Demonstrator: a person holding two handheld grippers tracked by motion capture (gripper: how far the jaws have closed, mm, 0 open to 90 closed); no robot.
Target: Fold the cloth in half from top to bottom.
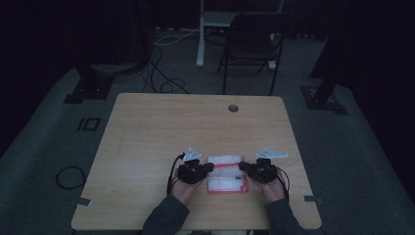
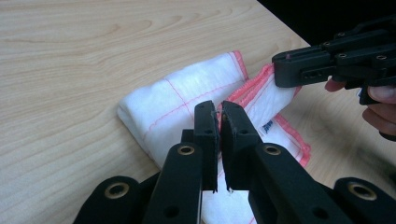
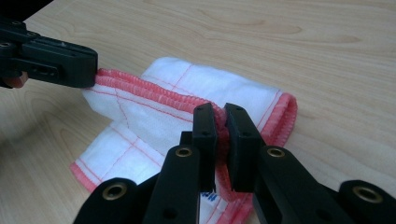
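A white cloth with a pink hem [image 1: 225, 174] lies partly folded on the wooden table [image 1: 156, 127], near the front edge. My left gripper [image 1: 209, 167] is shut on the cloth's left side; in the left gripper view its jaws [image 2: 218, 108] pinch the pink edge of the cloth [image 2: 177, 100]. My right gripper [image 1: 242, 166] is shut on the cloth's right side; in the right gripper view its jaws [image 3: 220, 112] clamp the bunched pink hem of the cloth [image 3: 205, 86]. A raised fold runs between the two grippers. The other gripper [image 2: 303, 67] [image 3: 70, 63] shows across the cloth in each gripper view.
A round cable hole [image 1: 233, 107] sits near the table's far edge. A black chair [image 1: 252, 41] and a white stand [image 1: 200, 34] are on the floor beyond the table, with cables [image 1: 161, 73] trailing there. The room is dim.
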